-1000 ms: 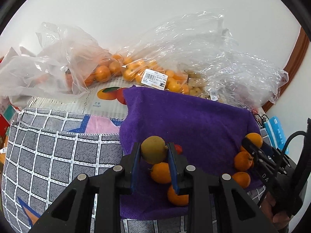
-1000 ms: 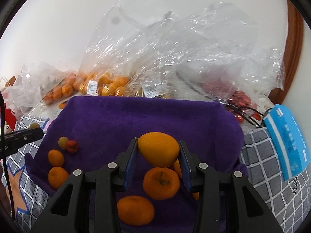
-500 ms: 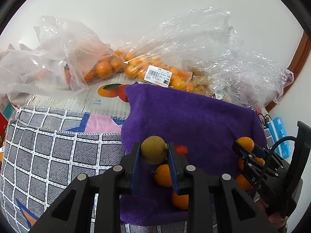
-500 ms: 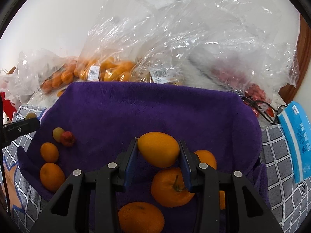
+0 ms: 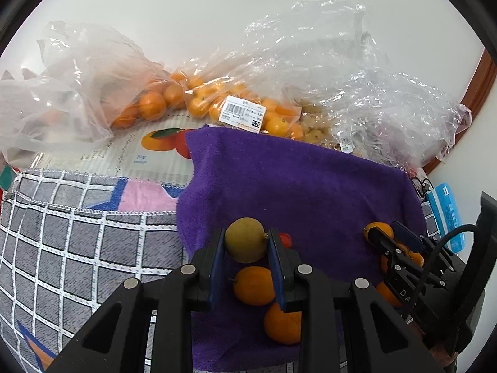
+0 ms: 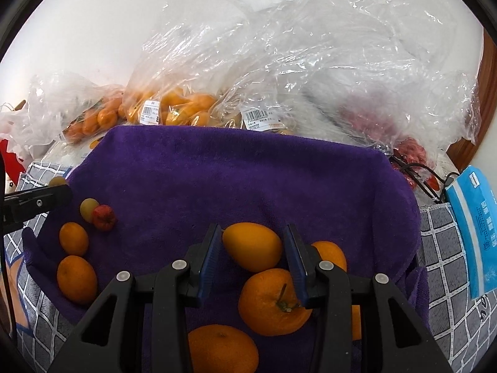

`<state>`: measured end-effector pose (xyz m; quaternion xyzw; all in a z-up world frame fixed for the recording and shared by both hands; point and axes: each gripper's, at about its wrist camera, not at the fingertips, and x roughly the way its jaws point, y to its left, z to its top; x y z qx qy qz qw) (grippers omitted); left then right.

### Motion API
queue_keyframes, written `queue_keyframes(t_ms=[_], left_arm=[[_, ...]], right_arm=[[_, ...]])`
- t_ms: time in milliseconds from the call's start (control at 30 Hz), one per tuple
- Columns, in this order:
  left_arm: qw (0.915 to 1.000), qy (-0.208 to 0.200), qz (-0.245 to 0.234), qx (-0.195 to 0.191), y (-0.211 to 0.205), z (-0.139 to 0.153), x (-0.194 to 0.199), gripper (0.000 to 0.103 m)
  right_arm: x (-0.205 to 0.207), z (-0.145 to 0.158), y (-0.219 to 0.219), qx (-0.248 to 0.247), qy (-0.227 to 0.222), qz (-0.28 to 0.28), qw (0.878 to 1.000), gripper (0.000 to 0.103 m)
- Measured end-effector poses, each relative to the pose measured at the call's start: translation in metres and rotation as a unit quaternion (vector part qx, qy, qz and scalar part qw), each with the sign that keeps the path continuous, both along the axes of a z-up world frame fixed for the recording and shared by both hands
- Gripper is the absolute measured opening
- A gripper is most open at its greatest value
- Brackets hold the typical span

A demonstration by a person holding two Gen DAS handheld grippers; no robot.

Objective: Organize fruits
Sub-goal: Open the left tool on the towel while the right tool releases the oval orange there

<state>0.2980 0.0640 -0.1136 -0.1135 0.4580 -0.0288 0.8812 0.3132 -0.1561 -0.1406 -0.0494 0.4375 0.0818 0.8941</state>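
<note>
Two fruits are in hand at once. From the left wrist view, the left tongs [image 5: 245, 245] are clamped on a round olive-green fruit [image 5: 245, 240], held above the plush purple towel [image 5: 310, 186], with small orange citrus [image 5: 254, 285] lying right under the fingers; dropped from here, it would likely knock them and roll toward the grey checked cloth [image 5: 77, 233]. From the right wrist view, the right tongs [image 6: 252, 248] close on an oval orange-yellow fruit [image 6: 252, 246] over a stemmed mandarin [image 6: 273, 301] (the blue pads barely meet its sides). That shallow hold on smooth, tapered skin could let it slip out. Compared with a second ago, both grips look unchanged, while the towel sits lower in each view and more of the clear plastic bags [image 6: 310, 62] shows.
</note>
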Motion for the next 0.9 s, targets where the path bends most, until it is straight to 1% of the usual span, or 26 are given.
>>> queue_keyframes(t_ms=[233, 600, 833, 900], left_arm=[[0.9997, 0.018, -0.005, -0.013, -0.003, -0.013, 0.004, 0.026], [0.9997, 0.022, -0.008, 0.0, -0.009, -0.019, 0.006, 0.026], [0.9994, 0.019, -0.005, -0.027, -0.001, -0.022, 0.011, 0.026], [0.9994, 0.018, -0.007, -0.028, -0.004, -0.021, 0.012, 0.026]], right_arm=[[-0.004, 0.005, -0.006, 0.005, -0.004, -0.008, 1.0, 0.042], [-0.011, 0.009, -0.012, 0.008, -0.006, -0.008, 1.0, 0.042], [-0.015, 0.011, -0.019, 0.018, -0.006, -0.009, 1.0, 0.042], [-0.015, 0.011, -0.019, 0.018, -0.005, -0.007, 1.0, 0.042]])
